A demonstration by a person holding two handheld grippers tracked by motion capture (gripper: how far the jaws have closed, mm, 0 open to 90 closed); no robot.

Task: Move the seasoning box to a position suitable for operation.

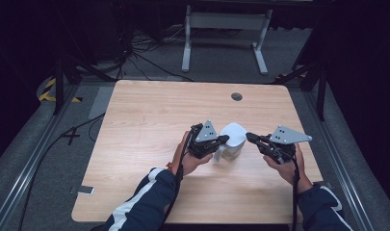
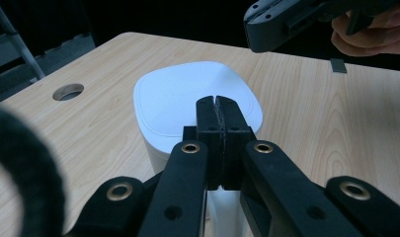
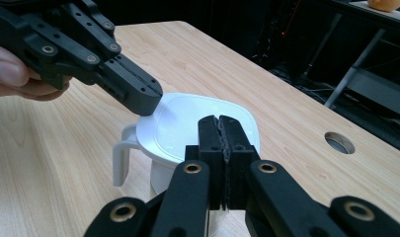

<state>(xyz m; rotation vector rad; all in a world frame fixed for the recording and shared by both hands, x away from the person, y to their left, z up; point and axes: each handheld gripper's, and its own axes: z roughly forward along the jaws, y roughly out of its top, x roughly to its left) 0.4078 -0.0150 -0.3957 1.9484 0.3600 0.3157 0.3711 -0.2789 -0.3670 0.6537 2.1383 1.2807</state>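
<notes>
Toward the worktop's (image 1: 149,110) near-right area sits a white lidded jug (image 1: 233,140), handle facing the near edge. Left gripper (image 1: 222,140) and right gripper (image 1: 250,137) flank its lid, fingers pinched closed on nothing, probably lining up to lift it.

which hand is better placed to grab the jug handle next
Left, probably. The white lidded jug has its handle on the left tongs' side, right beneath their shut tips. The right tongs, also shut, sit at the opposite side.
</notes>
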